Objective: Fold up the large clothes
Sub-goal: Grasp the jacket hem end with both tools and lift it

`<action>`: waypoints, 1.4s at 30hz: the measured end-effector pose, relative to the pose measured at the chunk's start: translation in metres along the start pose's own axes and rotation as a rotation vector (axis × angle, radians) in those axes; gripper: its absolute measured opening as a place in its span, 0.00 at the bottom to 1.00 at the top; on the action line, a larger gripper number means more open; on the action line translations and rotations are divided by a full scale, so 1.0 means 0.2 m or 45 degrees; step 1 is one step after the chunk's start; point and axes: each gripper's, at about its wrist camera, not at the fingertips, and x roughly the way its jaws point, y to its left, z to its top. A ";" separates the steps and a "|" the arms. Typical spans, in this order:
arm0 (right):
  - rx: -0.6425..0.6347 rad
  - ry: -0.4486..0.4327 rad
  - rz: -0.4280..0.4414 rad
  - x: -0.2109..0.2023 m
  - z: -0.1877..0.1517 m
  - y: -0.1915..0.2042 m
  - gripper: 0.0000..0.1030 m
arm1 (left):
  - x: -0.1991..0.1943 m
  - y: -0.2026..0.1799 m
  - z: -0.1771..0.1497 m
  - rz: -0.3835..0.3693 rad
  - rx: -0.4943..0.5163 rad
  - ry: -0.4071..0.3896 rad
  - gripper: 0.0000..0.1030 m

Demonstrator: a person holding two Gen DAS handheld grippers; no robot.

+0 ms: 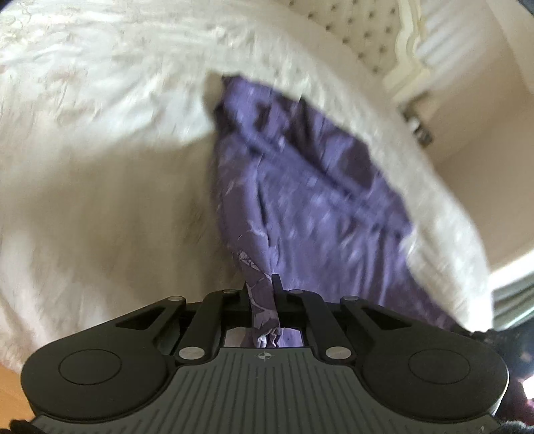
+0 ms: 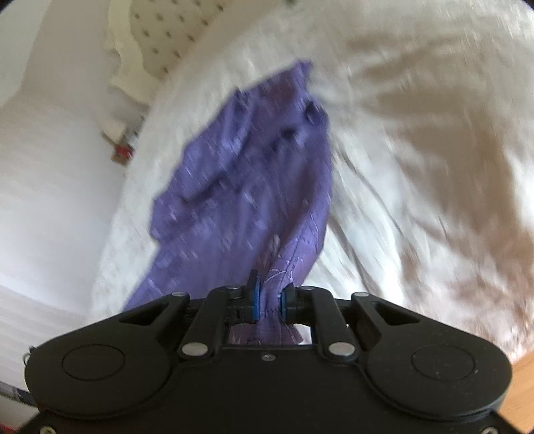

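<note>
A large purple garment (image 1: 300, 187) with a pale pattern lies stretched over a white bed (image 1: 100, 150). My left gripper (image 1: 262, 290) is shut on one bunched edge of the garment, which runs away from it across the bed. In the right wrist view the same purple garment (image 2: 247, 180) stretches ahead. My right gripper (image 2: 268, 297) is shut on another bunched edge of it, between its blue pads (image 2: 255, 300). Both views are motion-blurred.
The bed's white cover (image 2: 417, 150) is wrinkled. A cream tufted headboard (image 1: 353, 30) stands at the far end and shows in the right wrist view (image 2: 160, 36). Wooden floor (image 2: 520, 384) lies beside the bed. A small red object (image 2: 122, 154) sits by the wall.
</note>
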 end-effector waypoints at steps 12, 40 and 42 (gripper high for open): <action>0.132 -0.292 0.126 0.08 0.44 0.22 0.18 | 0.06 -0.13 0.59 -0.188 -0.069 -0.237 0.06; 0.164 -0.288 -0.103 0.96 1.43 0.27 0.18 | 0.89 -0.11 1.40 0.002 -0.192 -0.234 0.07; 0.173 -0.245 -0.128 1.05 1.48 0.23 0.19 | 0.97 -0.10 1.43 0.041 -0.185 -0.205 0.07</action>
